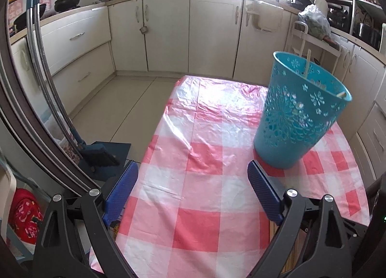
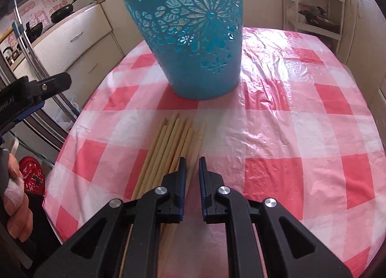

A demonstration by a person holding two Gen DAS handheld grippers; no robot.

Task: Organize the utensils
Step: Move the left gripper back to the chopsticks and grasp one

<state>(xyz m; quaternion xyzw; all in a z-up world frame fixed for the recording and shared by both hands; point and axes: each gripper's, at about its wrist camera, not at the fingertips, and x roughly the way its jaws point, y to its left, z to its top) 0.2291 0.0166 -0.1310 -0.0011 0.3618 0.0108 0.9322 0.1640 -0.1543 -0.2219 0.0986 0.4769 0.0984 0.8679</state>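
A tall blue plastic basket with flower cut-outs stands on the pink checked tablecloth; two pale chopsticks stick up inside it. It also shows in the right wrist view. Several pale wooden chopsticks lie side by side on the cloth in front of the basket. My right gripper hovers just above their near ends, its jaws a narrow gap apart and holding nothing. My left gripper is wide open and empty, left of the basket, and shows at the left edge of the right wrist view.
Kitchen cabinets ring the room behind the table. A broom and dustpan lean at the table's left. A white rack stands beyond the table's far right edge. The table's left edge is near the chopsticks.
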